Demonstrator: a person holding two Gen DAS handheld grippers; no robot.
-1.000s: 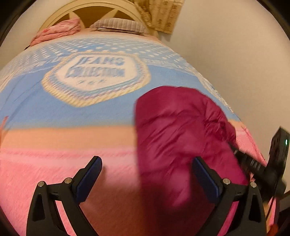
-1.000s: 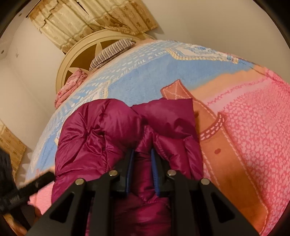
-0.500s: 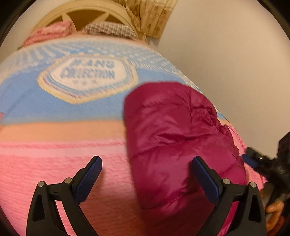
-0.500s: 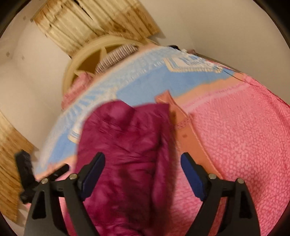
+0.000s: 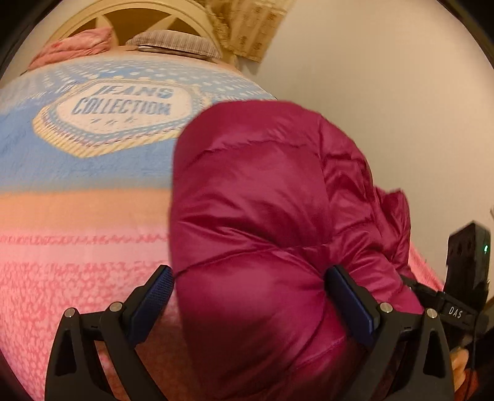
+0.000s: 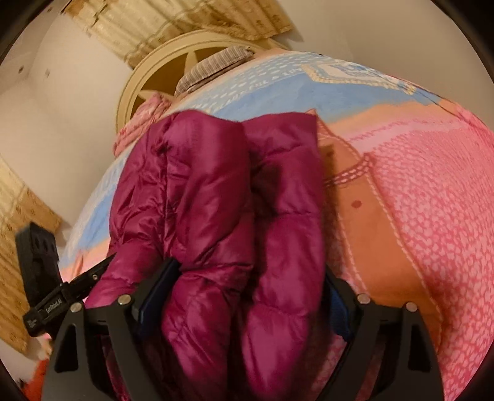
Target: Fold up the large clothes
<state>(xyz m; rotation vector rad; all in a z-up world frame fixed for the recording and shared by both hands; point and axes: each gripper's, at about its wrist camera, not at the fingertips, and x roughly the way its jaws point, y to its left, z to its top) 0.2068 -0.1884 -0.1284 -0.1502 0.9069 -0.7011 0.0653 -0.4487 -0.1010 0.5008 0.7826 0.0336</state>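
A magenta puffer jacket (image 5: 262, 222) lies folded in a thick bundle on the bed. My left gripper (image 5: 250, 296) is open, its blue-padded fingers (image 5: 157, 293) wide apart around the bundle's near end. In the right wrist view the jacket (image 6: 216, 200) shows two padded lobes side by side. My right gripper (image 6: 247, 302) is open, its jaws wide on either side of the near end, the fabric bulging between them. The left gripper (image 6: 40, 271) shows at the left of the right wrist view, and the right gripper (image 5: 463, 277) at the right edge of the left wrist view.
The bed cover (image 5: 77, 216) is pink, orange and blue with a "Jeans Collection" badge (image 5: 117, 108). Pillows (image 5: 173, 46) lie against a cream headboard (image 6: 160, 80). A plain wall (image 5: 386, 108) runs close along the bed's right side. Curtains (image 6: 173, 27) hang behind.
My right gripper, shut on the jacket a second ago, has opened wide. Both grippers have moved in closer, so the bundle now fills the space between each pair of fingers.
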